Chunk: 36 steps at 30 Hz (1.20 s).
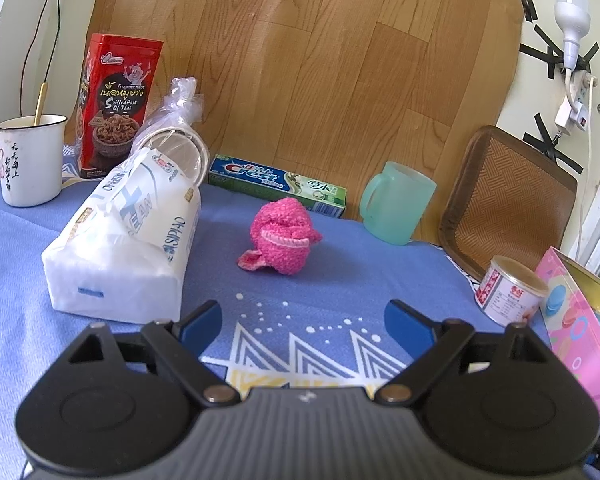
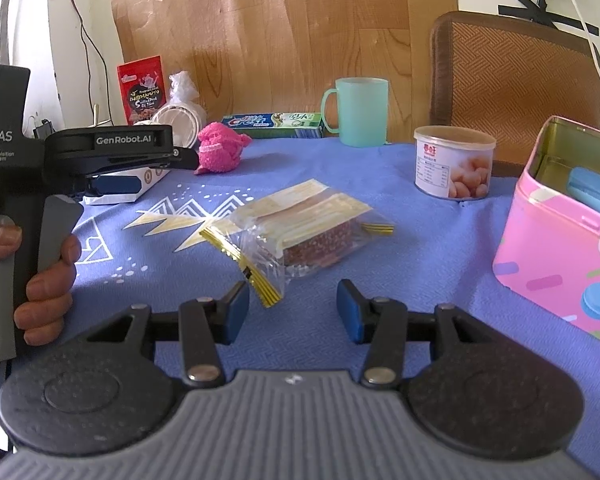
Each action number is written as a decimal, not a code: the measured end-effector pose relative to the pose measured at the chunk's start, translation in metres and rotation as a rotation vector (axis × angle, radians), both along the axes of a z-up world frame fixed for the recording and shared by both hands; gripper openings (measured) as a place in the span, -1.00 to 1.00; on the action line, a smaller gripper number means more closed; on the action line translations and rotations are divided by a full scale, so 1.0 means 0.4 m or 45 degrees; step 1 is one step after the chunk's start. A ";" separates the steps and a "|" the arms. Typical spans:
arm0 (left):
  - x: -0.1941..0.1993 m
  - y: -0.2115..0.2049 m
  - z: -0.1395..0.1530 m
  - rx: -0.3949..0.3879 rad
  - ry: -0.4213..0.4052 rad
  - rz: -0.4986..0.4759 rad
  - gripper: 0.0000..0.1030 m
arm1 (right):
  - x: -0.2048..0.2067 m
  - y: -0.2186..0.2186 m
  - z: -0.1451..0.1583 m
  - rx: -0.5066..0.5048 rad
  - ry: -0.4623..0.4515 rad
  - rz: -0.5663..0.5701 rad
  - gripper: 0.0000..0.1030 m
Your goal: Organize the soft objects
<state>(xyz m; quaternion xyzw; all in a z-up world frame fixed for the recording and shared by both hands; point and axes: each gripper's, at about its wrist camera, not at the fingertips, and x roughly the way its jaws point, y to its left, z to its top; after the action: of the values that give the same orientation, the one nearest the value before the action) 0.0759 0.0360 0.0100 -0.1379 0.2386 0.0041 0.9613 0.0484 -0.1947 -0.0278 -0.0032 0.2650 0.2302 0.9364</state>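
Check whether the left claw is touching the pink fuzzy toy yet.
Apart. The left wrist view shows the left claw open, with bare blue cloth between its fingertips and the pink fuzzy toy.

A lived-in home: cloth-covered table (image 1: pixel 340 280), toothpaste box (image 1: pixel 278 184), enamel mug (image 1: pixel 30 160).

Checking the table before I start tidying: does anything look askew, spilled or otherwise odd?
Nothing is spilled or damaged. The white tissue pack looks askew, lying slumped at an angle. The clear snack bag lies loose mid-cloth, and the pink fuzzy item sits crumpled in front of the toothpaste box.
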 end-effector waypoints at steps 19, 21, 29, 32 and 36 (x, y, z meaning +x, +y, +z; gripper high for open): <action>-0.001 -0.003 0.001 -0.008 -0.005 -0.023 0.77 | 0.000 -0.001 0.000 0.000 0.003 -0.003 0.00; 0.002 -0.005 0.003 -0.033 -0.004 -0.081 0.77 | 0.000 0.001 0.001 -0.008 0.002 -0.005 0.01; -0.038 -0.047 0.024 -0.109 -0.019 -0.396 0.87 | 0.020 0.006 0.010 -0.027 0.007 -0.014 0.38; -0.037 -0.057 0.026 -0.149 0.015 -0.461 0.87 | 0.028 0.015 0.012 -0.059 -0.004 0.009 0.39; -0.004 -0.072 0.013 -0.185 0.101 -0.484 0.87 | 0.042 0.025 0.011 -0.086 -0.002 0.026 0.45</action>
<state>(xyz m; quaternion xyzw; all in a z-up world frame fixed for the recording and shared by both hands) 0.0743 0.0071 0.0152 -0.1592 0.2977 -0.1892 0.9221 0.0651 -0.1846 -0.0235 -0.0377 0.2718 0.2308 0.9335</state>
